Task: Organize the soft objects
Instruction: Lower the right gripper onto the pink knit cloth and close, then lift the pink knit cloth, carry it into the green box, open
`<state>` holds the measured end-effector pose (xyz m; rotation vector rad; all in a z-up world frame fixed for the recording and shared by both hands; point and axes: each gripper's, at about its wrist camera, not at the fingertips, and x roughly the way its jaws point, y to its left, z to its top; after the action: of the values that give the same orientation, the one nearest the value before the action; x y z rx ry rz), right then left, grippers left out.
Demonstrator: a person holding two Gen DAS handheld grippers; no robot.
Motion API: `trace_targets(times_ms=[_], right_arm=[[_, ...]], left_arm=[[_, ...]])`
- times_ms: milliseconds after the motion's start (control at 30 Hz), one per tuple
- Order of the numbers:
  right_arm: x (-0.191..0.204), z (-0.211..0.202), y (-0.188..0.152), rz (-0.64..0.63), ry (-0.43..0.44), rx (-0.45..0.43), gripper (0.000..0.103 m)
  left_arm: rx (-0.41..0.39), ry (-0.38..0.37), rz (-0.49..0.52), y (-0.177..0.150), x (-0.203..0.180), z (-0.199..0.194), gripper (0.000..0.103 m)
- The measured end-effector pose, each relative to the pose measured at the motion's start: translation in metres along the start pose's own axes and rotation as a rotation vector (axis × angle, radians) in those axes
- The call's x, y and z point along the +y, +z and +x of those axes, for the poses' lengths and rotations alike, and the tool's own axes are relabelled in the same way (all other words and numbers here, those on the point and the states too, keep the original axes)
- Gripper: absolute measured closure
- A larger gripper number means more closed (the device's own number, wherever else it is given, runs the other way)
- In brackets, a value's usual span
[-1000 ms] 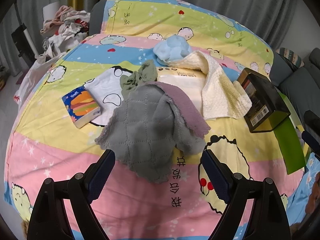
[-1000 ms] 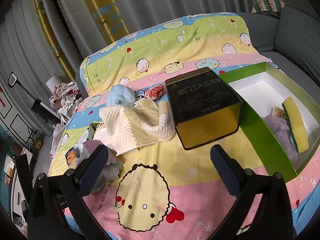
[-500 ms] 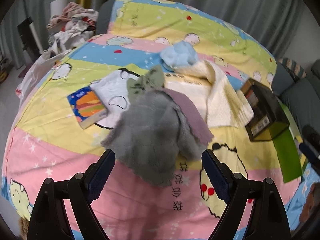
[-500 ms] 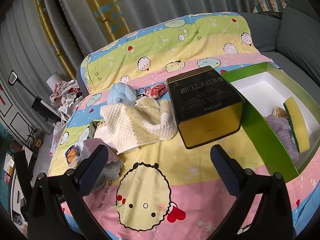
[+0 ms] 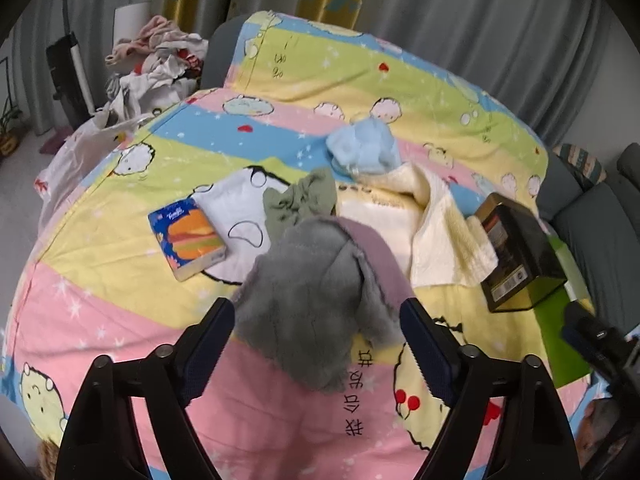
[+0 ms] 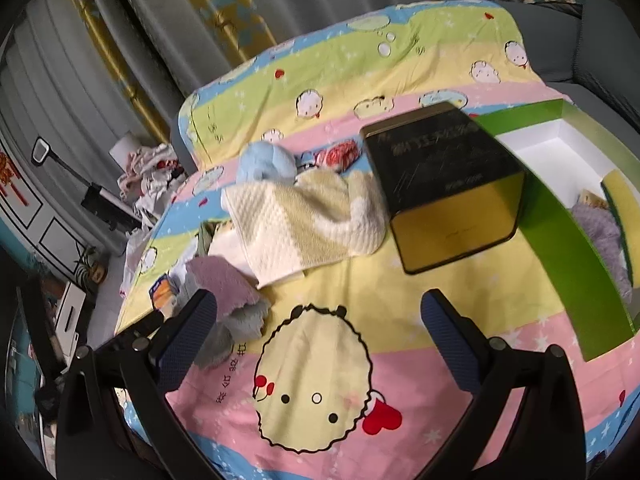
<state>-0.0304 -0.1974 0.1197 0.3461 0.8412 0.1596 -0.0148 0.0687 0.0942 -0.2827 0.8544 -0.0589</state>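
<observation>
A grey quilted cloth lies crumpled on the cartoon bedsheet, over a mauve cloth and a green cloth. My left gripper hovers just above its near edge. Its jaws are closing, the cloth's near edge lies between the fingertips, and the pads do not press on it. Farther back are a cream towel and a light blue cloth. My right gripper stands open over bare sheet, with the cream towel ahead and the grey cloth beside its left finger.
A black and gold tin stands beside a green box holding a purple cloth and a yellow sponge. A tissue pack lies left of the cloths. Clothes are piled beyond the bed's far left corner.
The left gripper's fingers have drawn a little closer together, and its view has shifted so the grey cloth sits nearer the fingertips. The right view has barely shifted.
</observation>
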Motion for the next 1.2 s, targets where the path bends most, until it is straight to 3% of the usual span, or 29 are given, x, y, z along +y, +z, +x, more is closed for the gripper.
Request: trace_targets(times_ms=[133,300,433,567,667,833,900,1033,1200], right_arm=[[0.012,0.007,-0.008,0.002,0.051,0.02,0.001],[0.031,0.021,-0.014,0.008,0.086,0.078,0.001],[0.047,0.035,-0.013,0.028,0.149,0.118,0.001],[0.065,0.061,-0.008,0.05,0.2,0.193,0.003],[0.076,0.079,-0.004,0.059,0.242,0.23,0.003],[0.087,0.117,0.0,0.044,0.119,0.258,0.006],[0.089,0.131,-0.003,0.033,0.09,0.29,0.017],[0.085,0.151,-0.015,0.038,0.089,0.353,0.08],[0.077,0.139,-0.024,0.055,0.252,0.388,0.087]], left_arm=[[-0.016,-0.022,-0.06,0.004,0.013,-0.006,0.028],[-0.007,-0.02,-0.088,0.01,0.027,-0.007,0.028],[0.059,0.028,-0.087,0.01,0.039,0.006,0.028],[0.128,0.089,-0.15,0.006,0.059,0.028,0.028],[0.173,0.066,-0.21,0.002,0.07,0.038,0.028],[0.247,0.024,-0.203,-0.007,0.066,0.055,0.028],[0.273,0.024,-0.201,-0.012,0.062,0.062,0.028],[0.28,0.01,-0.155,-0.016,0.051,0.066,0.028],[0.277,-0.035,-0.099,-0.021,0.037,0.066,0.031]])
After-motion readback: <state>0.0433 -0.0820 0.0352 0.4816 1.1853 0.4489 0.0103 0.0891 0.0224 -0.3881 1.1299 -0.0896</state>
